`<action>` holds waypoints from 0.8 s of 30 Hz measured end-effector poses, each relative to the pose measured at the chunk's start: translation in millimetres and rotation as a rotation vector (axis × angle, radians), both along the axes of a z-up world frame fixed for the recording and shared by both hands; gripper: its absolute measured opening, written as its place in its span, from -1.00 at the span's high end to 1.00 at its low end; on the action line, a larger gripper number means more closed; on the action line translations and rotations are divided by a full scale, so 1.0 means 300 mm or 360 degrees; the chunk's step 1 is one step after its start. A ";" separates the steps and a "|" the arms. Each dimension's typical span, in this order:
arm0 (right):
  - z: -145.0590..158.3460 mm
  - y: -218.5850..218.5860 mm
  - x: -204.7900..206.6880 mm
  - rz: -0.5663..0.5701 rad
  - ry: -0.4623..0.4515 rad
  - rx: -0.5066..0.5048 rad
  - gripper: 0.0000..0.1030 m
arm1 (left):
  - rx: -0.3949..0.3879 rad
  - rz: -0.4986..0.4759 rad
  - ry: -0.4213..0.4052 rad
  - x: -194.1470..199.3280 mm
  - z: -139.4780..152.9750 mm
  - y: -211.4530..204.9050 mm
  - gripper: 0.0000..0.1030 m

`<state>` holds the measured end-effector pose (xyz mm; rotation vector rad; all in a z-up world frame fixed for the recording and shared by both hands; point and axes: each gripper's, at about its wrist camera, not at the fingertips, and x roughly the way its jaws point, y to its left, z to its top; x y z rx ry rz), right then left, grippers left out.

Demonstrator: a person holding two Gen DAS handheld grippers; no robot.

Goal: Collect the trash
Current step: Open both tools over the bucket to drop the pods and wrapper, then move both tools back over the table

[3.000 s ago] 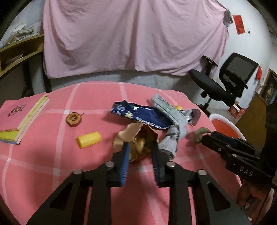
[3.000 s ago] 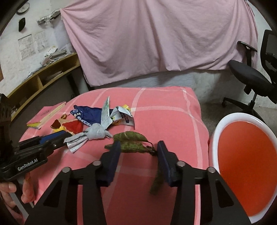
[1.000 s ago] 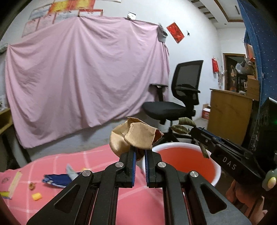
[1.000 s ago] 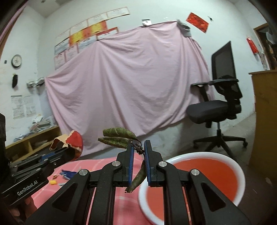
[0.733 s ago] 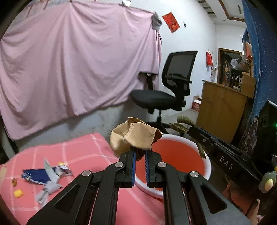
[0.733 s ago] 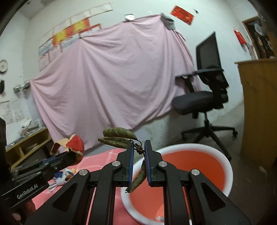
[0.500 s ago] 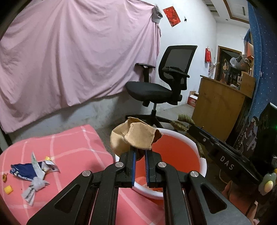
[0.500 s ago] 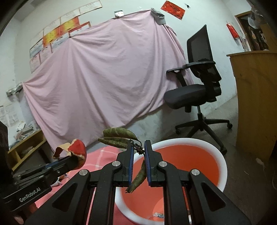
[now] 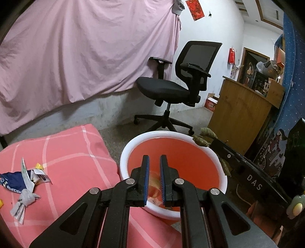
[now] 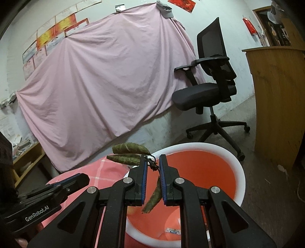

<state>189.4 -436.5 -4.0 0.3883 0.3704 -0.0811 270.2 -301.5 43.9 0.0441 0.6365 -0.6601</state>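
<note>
right wrist view: three leaves (image 10: 131,149), one basin (image 10: 239,183)

Both wrist views angled down, close over shared red basin (image 9: 200,137) (image 10: 228,150), office chair (image 9: 171,89) beyond

A large pink sheet (image 9: 85,57) hangs across the back wall, pinned near its top corner, its hem ending above a strip of bare grey wall. The wall beside it is white and carries a red paper hanging (image 9: 194,7). In the right wrist view, a row of posters (image 10: 55,34) runs above the sheet. A black mesh-backed office chair (image 9: 177,84) on castors stands on the grey concrete floor (image 10: 266,187). To its right stands a wooden cabinet (image 9: 240,122); a wooden shelf unit (image 10: 26,162) lines the left wall.
</note>
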 end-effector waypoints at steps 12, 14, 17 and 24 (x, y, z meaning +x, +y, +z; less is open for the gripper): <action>-0.001 0.006 0.008 0.0017 0.0012 -0.0011 0.32 | -0.0095 0.0136 -0.0040 -0.005 0.022 0.085 0.39; 0.002 0.011 0.011 0.0022 0.0001 -0.0014 0.32 | -0.0103 0.0170 -0.0049 -0.007 0.028 0.110 0.38; 0.005 0.023 0.015 0.0036 -0.0007 -0.0029 0.26 | -0.0124 0.0222 -0.0063 -0.014 0.037 0.148 0.29; 0.044 0.085 -0.004 0.0082 -0.0150 -0.0108 -0.35 | -0.0214 0.0401 -0.0186 -0.059 0.064 0.282 -0.10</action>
